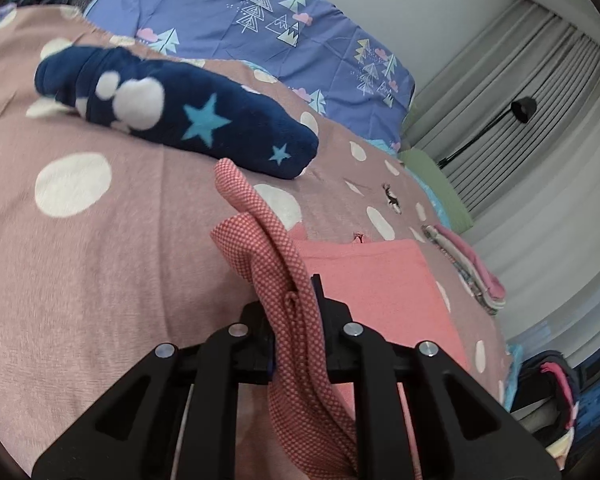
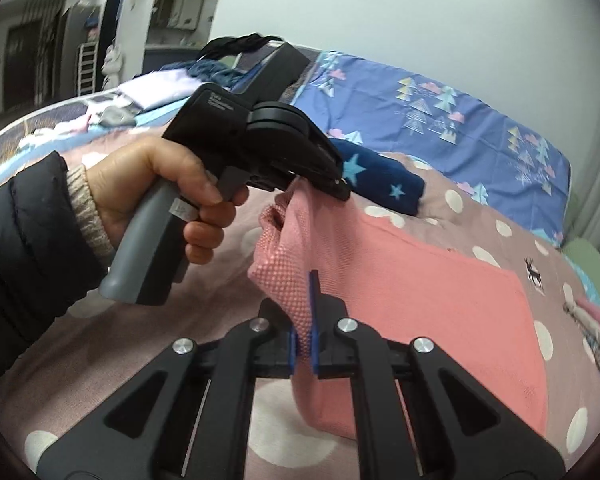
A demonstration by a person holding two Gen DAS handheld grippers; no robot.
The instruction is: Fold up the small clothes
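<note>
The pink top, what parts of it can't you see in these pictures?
- Left view: the pink top has its near edge hidden behind the left tongs.
- Right view: its lower part is hidden by the right tongs.
- Both views: its underside lies on the bedspread.

Bed (image 1: 100, 248) w/ pink polka-dot cover fills centre; blue tree-print sheet (image 1: 268, 16) behind, upper frame. White wall (image 1: 420, 0) top. Grey curtains (image 1: 532, 88) + black lamp (image 1: 522, 109) at right. Shelving (image 2: 86, 66) upper left in right-wrist view.

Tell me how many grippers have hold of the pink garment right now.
2. The left gripper pinches the pink garment at its raised far edge; the right gripper clamps the near edge. Both are shut on it.
</note>
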